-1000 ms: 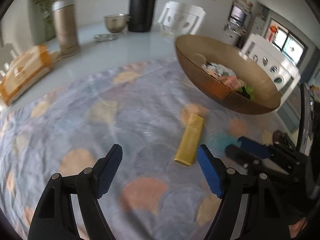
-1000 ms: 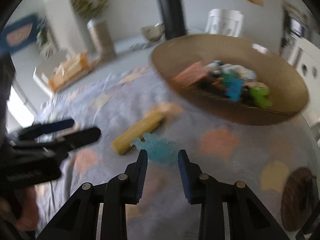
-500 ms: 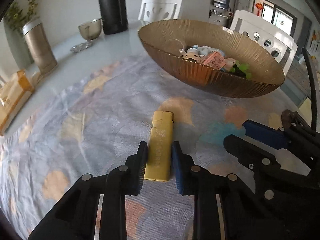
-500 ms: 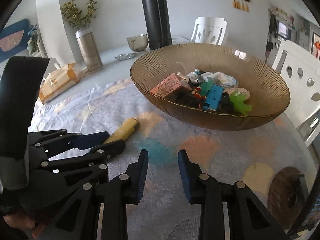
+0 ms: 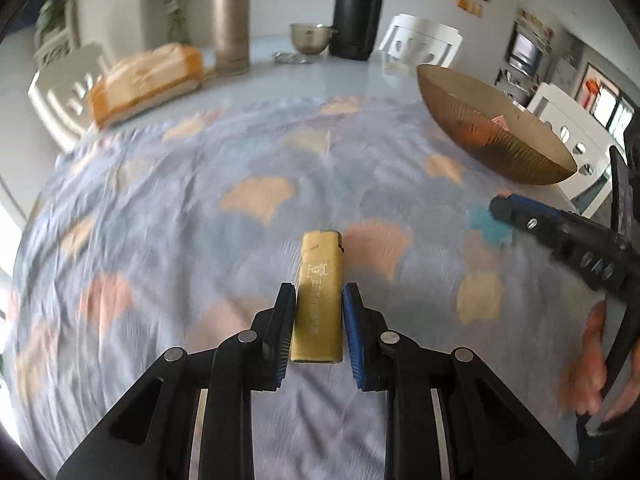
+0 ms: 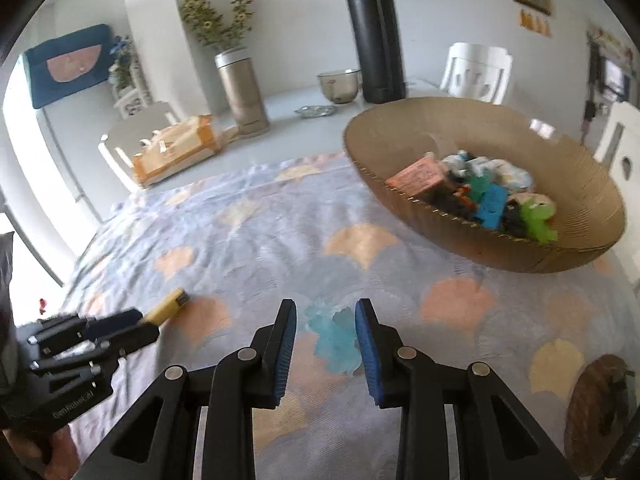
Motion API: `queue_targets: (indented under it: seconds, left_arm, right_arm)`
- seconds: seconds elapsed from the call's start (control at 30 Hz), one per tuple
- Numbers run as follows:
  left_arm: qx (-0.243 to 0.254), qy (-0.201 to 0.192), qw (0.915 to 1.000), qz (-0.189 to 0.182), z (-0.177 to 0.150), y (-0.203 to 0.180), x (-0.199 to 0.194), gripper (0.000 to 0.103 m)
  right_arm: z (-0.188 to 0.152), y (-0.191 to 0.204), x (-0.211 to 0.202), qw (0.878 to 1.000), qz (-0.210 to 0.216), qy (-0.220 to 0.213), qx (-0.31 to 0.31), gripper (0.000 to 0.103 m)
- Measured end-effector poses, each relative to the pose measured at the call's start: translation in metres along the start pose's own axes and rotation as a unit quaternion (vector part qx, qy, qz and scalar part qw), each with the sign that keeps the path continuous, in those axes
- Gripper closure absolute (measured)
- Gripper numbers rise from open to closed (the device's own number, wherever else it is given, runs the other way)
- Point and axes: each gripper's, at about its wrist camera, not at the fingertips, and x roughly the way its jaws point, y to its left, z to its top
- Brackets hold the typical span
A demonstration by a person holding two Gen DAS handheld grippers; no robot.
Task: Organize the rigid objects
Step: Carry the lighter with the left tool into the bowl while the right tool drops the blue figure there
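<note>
A yellow lighter (image 5: 319,296) sits between the fingers of my left gripper (image 5: 319,300), which is shut on it over the patterned cloth. It also shows in the right wrist view (image 6: 167,306), held by the left gripper (image 6: 132,322) at the lower left. My right gripper (image 6: 325,320) has a narrow gap between its fingers and holds nothing, above a teal patch of the cloth. It also shows in the left wrist view (image 5: 520,216) at the right. A wide brown bowl (image 6: 560,152) with several small toys and boxes stands at the right; it also shows in the left wrist view (image 5: 492,140).
At the table's far side stand a tall black flask (image 6: 374,40), a gold canister with flowers (image 6: 240,92), a small metal bowl (image 6: 340,84) and an orange-and-white packet (image 6: 176,152). White chairs (image 6: 476,68) ring the table. A dark round coaster (image 6: 600,396) lies at the lower right.
My left gripper has closed on the yellow lighter and swung left with it, so the bowl now sits further right. The right gripper has shifted a little and stays empty.
</note>
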Motion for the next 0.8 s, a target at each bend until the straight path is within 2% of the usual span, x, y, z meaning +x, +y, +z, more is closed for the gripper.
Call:
queue_targets:
  seconds: [0.07,0.17,0.27,0.3,0.33,0.4,0.43,0.47,0.5,0.6,0.7,0.73,0.77,0.8]
  left_arm:
    - [-0.010,-0.004,0.9999,-0.008,-0.004,0.003,-0.001,0.082]
    - [-0.013,-0.025,0.9996,-0.007,-0.005,0.005,-0.007,0.082]
    - [-0.015,-0.019,0.9997,-0.011,-0.004,0.007,-0.004,0.077]
    - [-0.016,-0.018,0.9997,-0.006,-0.004,0.007,-0.003,0.074]
    - [-0.017,-0.015,0.9997,-0.003,-0.005,0.008,-0.003,0.068]
    - [-0.017,-0.007,0.9998,0.001,-0.005,0.008,0.001,0.067]
    - [-0.014,-0.005,0.9999,0.002,-0.004,0.007,0.001,0.066]
    - [-0.010,-0.004,0.9999,0.003,-0.004,0.005,0.002,0.065]
    - [-0.005,0.000,1.0000,0.006,-0.002,0.003,0.003,0.065]
    - [0.008,0.009,0.9996,0.024,0.006,-0.003,0.011,0.065]
    - [0.030,0.010,0.9988,0.038,0.011,-0.015,0.017,0.067]
    - [0.036,0.005,0.9985,0.041,0.010,-0.018,0.017,0.078]
    - [0.043,0.002,0.9982,0.041,0.010,-0.021,0.018,0.082]
    - [0.050,0.002,0.9979,0.040,0.010,-0.024,0.018,0.082]
  right_arm:
    - [-0.004,-0.004,-0.005,0.999,0.040,0.006,0.018,0.073]
    - [-0.016,-0.003,-0.008,0.997,0.065,0.035,0.018,0.073]
    - [-0.030,-0.001,-0.012,0.995,0.083,0.063,0.007,0.071]
    - [-0.036,-0.002,-0.011,0.994,0.079,0.073,0.007,0.065]
    - [-0.039,-0.003,-0.010,0.994,0.067,0.080,0.010,0.054]
    - [-0.040,-0.003,-0.015,0.995,0.059,0.078,0.012,0.047]
    - [-0.038,-0.002,-0.017,0.996,0.053,0.071,0.011,0.040]
    - [-0.034,-0.001,-0.019,0.997,0.040,0.066,0.010,0.037]
    - [-0.029,0.002,-0.017,0.997,0.025,0.066,0.007,0.036]
    - [-0.017,0.010,-0.005,0.997,0.021,0.078,-0.005,0.035]
    - [-0.012,0.018,0.021,0.995,-0.012,0.099,-0.010,0.036]
    - [-0.013,0.019,0.023,0.996,-0.023,0.088,-0.011,0.036]
    - [-0.014,0.021,0.023,0.996,-0.033,0.079,-0.011,0.037]
    - [-0.016,0.022,0.022,0.996,-0.042,0.074,-0.014,0.045]
